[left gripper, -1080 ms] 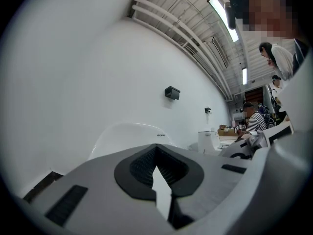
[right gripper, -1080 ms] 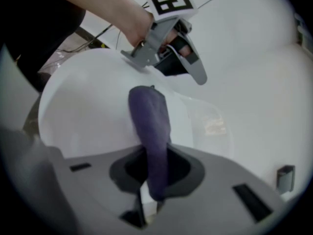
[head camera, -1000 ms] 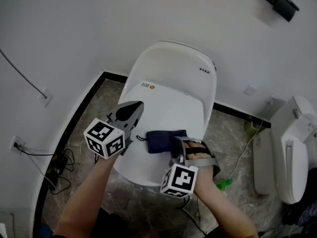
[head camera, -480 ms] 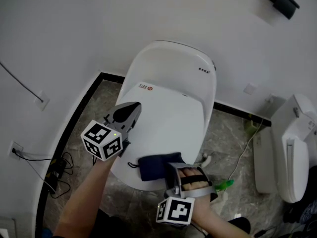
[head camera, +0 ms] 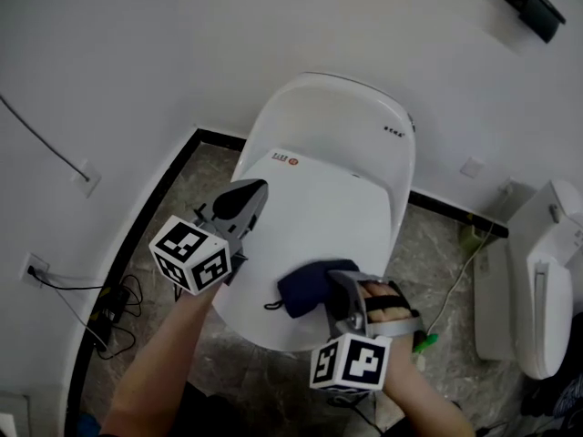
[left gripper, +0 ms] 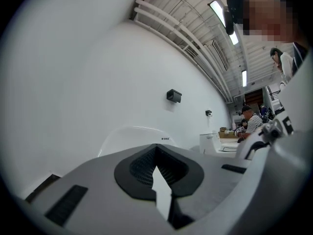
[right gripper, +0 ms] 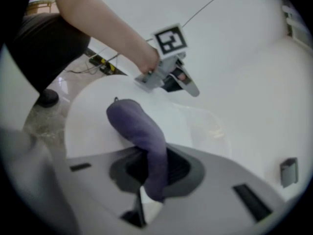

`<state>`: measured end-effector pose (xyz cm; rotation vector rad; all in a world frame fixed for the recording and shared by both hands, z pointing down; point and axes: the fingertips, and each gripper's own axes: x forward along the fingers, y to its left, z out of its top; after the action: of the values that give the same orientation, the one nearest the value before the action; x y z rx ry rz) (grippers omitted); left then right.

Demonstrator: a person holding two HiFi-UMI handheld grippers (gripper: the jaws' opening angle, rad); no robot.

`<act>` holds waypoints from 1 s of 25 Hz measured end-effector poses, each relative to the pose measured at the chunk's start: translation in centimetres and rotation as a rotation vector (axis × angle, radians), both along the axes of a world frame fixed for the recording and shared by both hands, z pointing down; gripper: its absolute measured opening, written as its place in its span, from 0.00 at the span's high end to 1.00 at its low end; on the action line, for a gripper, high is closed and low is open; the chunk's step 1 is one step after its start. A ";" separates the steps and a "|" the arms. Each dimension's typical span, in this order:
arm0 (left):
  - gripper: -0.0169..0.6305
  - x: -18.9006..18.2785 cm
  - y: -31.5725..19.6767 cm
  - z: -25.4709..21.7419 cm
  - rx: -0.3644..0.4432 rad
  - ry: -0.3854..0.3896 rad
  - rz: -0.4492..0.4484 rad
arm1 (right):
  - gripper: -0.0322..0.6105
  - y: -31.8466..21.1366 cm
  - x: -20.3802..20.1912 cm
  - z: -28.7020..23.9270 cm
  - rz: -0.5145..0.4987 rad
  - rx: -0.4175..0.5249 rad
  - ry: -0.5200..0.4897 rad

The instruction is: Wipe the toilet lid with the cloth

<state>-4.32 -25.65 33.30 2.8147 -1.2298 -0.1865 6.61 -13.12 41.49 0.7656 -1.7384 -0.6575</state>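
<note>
Left gripper (head camera: 248,194): one, jaws together on nothing, over the left edge of the white oval toilet lid (head camera: 319,198), same station as a second ago. Lid: one. Dark blue folded cloth (head camera: 305,289): one, now at the lid's front right edge. I have drawn it down from mid-lid, so I judge that strip wiped and the back still to do. Right gripper (head camera: 333,285): one, clamped on the cloth.

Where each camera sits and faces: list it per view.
Head view: on the head, steeply down at toilet lid; forearms, left gripper, right gripper.
Left gripper view: on left gripper, toward wall; its shut jaws.
Right gripper view: on right gripper, across lid; jaws clamping cloth.
Shared: head and right gripper views show cloth, left gripper.
</note>
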 end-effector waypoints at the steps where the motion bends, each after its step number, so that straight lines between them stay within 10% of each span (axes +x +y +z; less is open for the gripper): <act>1: 0.95 -0.2 0.0 -0.2 0.003 0.003 -0.004 | 0.85 -2.1 0.3 -0.8 0.013 0.018 0.001; 13: 0.95 -2.4 -0.2 -0.5 0.004 0.028 -0.033 | 0.85 -26.0 0.1 -1.5 0.194 0.046 0.083; 25: 0.95 -4.6 -0.3 -0.9 0.000 0.038 -0.063 | 0.85 -25.2 -0.7 2.4 0.165 -0.040 0.176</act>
<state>-8.87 -26.00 32.44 2.7606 -1.3113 -0.2419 5.88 -38.30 43.91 0.7894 -1.5072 -0.5587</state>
